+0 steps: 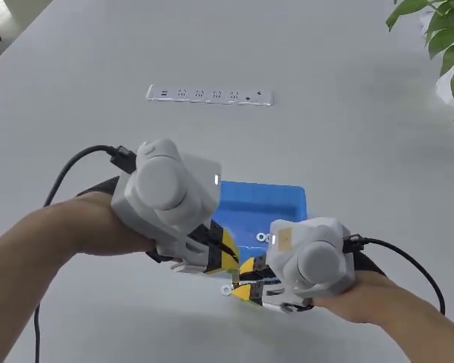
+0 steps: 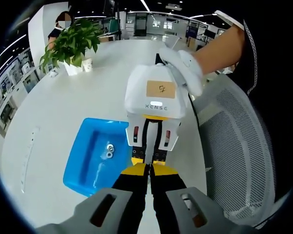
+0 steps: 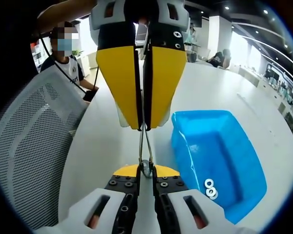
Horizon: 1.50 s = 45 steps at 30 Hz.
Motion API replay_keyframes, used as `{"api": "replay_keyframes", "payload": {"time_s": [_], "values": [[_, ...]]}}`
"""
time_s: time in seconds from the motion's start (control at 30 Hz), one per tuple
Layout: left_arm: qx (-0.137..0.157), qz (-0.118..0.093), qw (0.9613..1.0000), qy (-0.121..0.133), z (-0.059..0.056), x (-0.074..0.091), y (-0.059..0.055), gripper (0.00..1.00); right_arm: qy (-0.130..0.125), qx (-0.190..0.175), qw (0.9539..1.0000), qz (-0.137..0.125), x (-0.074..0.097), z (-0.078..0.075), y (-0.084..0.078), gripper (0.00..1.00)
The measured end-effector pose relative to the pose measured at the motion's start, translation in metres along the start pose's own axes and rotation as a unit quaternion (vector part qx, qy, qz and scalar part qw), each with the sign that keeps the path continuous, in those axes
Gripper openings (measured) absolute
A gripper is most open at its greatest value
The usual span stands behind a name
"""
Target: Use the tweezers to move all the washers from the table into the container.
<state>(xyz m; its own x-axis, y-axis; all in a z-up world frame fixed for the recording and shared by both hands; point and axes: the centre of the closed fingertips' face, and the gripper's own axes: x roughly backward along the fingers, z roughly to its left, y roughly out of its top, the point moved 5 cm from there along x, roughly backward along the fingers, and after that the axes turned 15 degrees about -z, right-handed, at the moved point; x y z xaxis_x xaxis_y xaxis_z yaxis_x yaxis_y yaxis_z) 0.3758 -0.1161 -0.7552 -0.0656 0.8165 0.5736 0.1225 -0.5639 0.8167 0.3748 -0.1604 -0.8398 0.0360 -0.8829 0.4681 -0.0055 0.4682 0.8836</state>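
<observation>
Left gripper (image 2: 149, 168): jaws closed on the tweezers (image 3: 145, 146). Right gripper (image 3: 145, 171): jaws nearly together on the tweezers' other end, tip to tip with the left. Blue container (image 1: 265, 200): on the bench (image 1: 325, 128), just beside both grippers. Washers (image 3: 210, 189): inside container. One washer (image 1: 227, 290): on bench by the jaws.

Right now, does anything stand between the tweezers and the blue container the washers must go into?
Nothing visible does. In the right gripper view the tweezers are held just left of the open blue container, with bare table between. A few washers already lie inside.
</observation>
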Motion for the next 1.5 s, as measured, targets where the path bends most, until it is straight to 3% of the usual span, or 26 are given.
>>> {"api": "replay_keyframes", "payload": {"time_s": [0.9, 1.5], "values": [[0.000, 0.001, 1.0000, -0.005, -0.002, -0.001, 0.003, 0.05, 0.003, -0.013, 0.9999, 0.005, 0.002, 0.002, 0.000, 0.09], [-0.006, -0.008, 1.0000, -0.003, -0.005, 0.009, 0.020, 0.05, 0.003, -0.005, 1.0000, -0.002, 0.015, 0.003, 0.016, 0.09]]}}
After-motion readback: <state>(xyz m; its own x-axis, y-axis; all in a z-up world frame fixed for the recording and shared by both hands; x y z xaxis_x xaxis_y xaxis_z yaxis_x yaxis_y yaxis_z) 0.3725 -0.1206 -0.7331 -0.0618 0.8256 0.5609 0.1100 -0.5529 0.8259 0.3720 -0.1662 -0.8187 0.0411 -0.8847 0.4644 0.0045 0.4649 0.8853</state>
